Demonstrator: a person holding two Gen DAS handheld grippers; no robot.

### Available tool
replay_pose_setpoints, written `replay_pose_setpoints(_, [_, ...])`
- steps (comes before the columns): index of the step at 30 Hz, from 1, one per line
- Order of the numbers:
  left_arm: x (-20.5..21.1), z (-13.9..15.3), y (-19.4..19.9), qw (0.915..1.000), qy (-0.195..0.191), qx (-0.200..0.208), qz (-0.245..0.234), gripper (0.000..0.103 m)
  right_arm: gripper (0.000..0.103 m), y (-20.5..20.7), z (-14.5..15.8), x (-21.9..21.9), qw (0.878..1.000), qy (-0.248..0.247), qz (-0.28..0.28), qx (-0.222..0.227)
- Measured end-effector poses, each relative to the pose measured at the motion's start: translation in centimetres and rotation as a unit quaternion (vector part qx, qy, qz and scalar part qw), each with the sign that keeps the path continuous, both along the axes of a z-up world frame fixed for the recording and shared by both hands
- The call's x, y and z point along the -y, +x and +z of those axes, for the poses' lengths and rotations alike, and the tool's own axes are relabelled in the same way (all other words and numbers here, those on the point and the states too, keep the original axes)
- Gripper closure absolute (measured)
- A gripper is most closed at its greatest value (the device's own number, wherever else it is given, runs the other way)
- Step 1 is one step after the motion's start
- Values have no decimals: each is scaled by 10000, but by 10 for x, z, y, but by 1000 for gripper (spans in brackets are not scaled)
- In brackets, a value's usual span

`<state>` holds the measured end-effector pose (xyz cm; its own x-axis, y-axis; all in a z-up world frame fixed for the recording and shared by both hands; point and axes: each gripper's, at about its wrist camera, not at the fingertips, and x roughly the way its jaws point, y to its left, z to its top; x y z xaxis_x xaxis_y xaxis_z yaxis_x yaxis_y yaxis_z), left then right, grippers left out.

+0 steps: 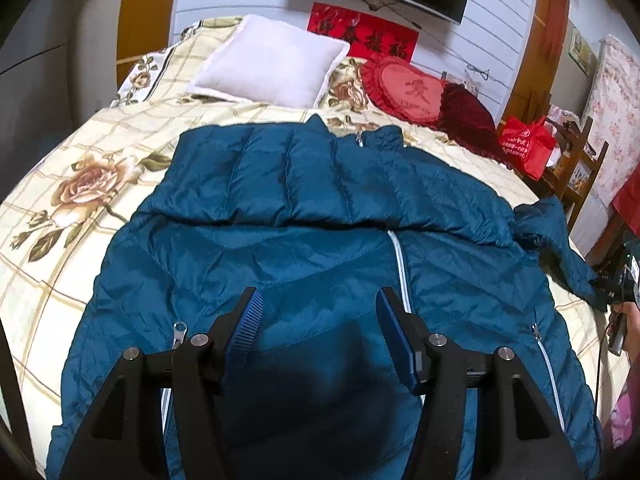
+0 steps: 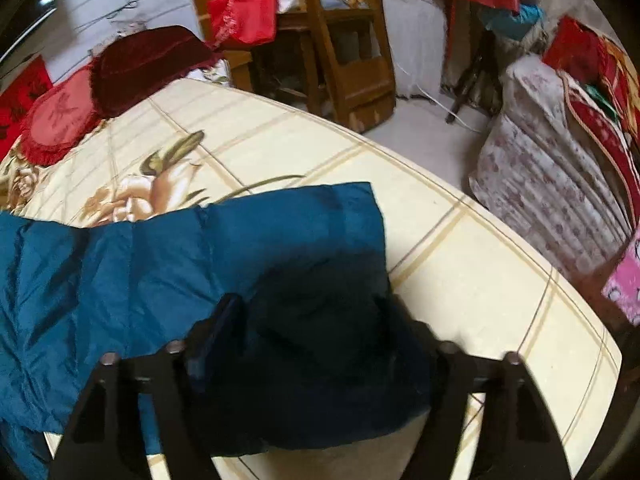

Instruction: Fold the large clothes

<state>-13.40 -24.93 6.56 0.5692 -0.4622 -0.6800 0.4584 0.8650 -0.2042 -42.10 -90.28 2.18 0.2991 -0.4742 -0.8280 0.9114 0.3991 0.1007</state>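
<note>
A teal quilted jacket [image 1: 320, 208] lies spread front up on the bed, its white zipper [image 1: 398, 256] running down the middle. The left sleeve is folded across the chest. My left gripper [image 1: 320, 320] hovers open over the jacket's lower front with nothing between its pads. The other sleeve [image 2: 280, 232] stretches out to the right over the bedspread. My right gripper [image 2: 310, 320] straddles this sleeve's end; the fabric sits in shadow between the spread fingers and I see no pad pressing on it. In the left wrist view the right gripper [image 1: 618, 280] shows at the sleeve tip.
The bed [image 2: 460, 272] has a cream floral checked cover. At its head lie a white pillow [image 1: 272, 68] and red cushions [image 1: 416, 92]. A wooden chair [image 2: 344, 52] with a red bag [image 2: 244, 12] stands beside the bed, and stacked bedding [image 2: 552, 168] is on the right.
</note>
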Motion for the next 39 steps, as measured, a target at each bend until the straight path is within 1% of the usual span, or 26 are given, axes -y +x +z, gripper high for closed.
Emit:
replay_pose_setpoints(1, [0, -1, 1, 10000, 18, -61, -4, 35, 77, 3, 4, -3, 9999, 38, 109, 78])
replay_pose_setpoints(2, [-1, 0, 2, 9999, 27, -133, -24, 35, 86, 5, 9, -5, 9997, 64, 162, 155])
replay_pose_setpoints(3, [-1, 1, 4, 9998, 30, -197, -55, 35, 91, 6, 17, -9, 9997, 0, 162, 204])
replay_pose_setpoints(6, [-2, 7, 10, 9989, 26, -433, -190, 35, 92, 14, 62, -30, 9960, -595, 350, 562])
replay_pose_setpoints(8, [-3, 12, 13, 9989, 195, -366, -200, 35, 92, 29, 102, -53, 9901, -876, 736, 811])
replay_pose_setpoints(9, [-4, 14, 15, 9990, 295, -285, -172, 35, 92, 35, 113, -61, 9877, -944, 888, 870])
replay_pose_setpoints(11, [-9, 16, 19, 9991, 394, -130, -79, 35, 93, 56, 146, -88, 9787, -1099, 1379, 1048])
replay_pose_setpoints(13, [-17, 12, 24, 9996, 260, -131, 38, 35, 93, 83, 178, -121, 9665, -1253, 1876, 1224])
replay_pose_setpoints(15, [-26, 4, 33, 9992, 109, -378, 113, 35, 93, 108, 201, -151, 9555, -1359, 2262, 1318])
replay_pose_setpoints(16, [-28, 0, 36, 9986, 73, -506, 97, 35, 93, 127, 213, -170, 9474, -1382, 2526, 1395])
replay_pose_setpoints(17, [-31, -3, 41, 9980, 66, -630, 66, 35, 93, 141, 221, -185, 9411, -1394, 2716, 1454])
replay_pose_setpoints(18, [-34, -4, 45, 9978, 123, -641, 97, 35, 95, 156, 229, -202, 9339, -1422, 2909, 1515])
replay_pose_setpoints(21, [-47, 2, 52, 9985, 150, -425, 307, 35, 97, 202, 253, -258, 9027, -1446, 3577, 1906])
replay_pose_setpoints(22, [-50, 4, 55, 9986, 125, -384, 349, 35, 97, 213, 256, -275, 8959, -1448, 3735, 1923])
replay_pose_setpoints(24, [-59, 8, 62, 9982, 45, -394, 457, 35, 97, 240, 263, -306, 8851, -1587, 3994, 1785])
replay_pose_setpoints(25, [-63, 10, 64, 9979, -34, -416, 499, 35, 97, 254, 264, -323, 8814, -1673, 4088, 1674])
replay_pose_setpoints(27, [-70, 14, 67, 9973, -175, -427, 563, 35, 97, 268, 262, -340, 8765, -1631, 4245, 1583])
replay_pose_setpoints(29, [-73, 17, 67, 9974, -217, -397, 557, 35, 96, 275, 255, -343, 8805, -1651, 4226, 1374])
replay_pose_setpoints(30, [-74, 18, 66, 9975, -217, -380, 548, 35, 85, 276, 249, -341, 8861, -1665, 4146, 1232])
replay_pose_setpoints(31, [-74, 18, 66, 9976, -218, -375, 543, 35, 61, 272, 238, -334, 8954, -1635, 4014, 1018])
replay_pose_setpoints(32, [-74, 18, 65, 9976, -228, -392, 531, 35, 45, 267, 228, -324, 9021, -1588, 3917, 869])
replay_pose_setpoints(33, [-74, 18, 65, 9975, -243, -415, 515, 35, 23, 262, 218, -315, 9091, -1550, 3796, 730])
replay_pose_setpoints(34, [-73, 18, 64, 9975, -252, -435, 502, 35, 20, 256, 201, -301, 9180, -1483, 3636, 555])
replay_pose_setpoints(35, [-72, 17, 64, 9975, -254, -447, 493, 35, 20, 252, 187, -290, 9241, -1415, 3533, 357])
replay_pose_setpoints(37, [-70, 17, 62, 9977, -228, -434, 473, 35, 20, 241, 153, -271, 9344, -1244, 3337, -36])
replay_pose_setpoints(39, [-66, 16, 60, 9980, -190, -413, 444, 35, 20, 232, 123, -252, 9431, -1007, 3160, -230])
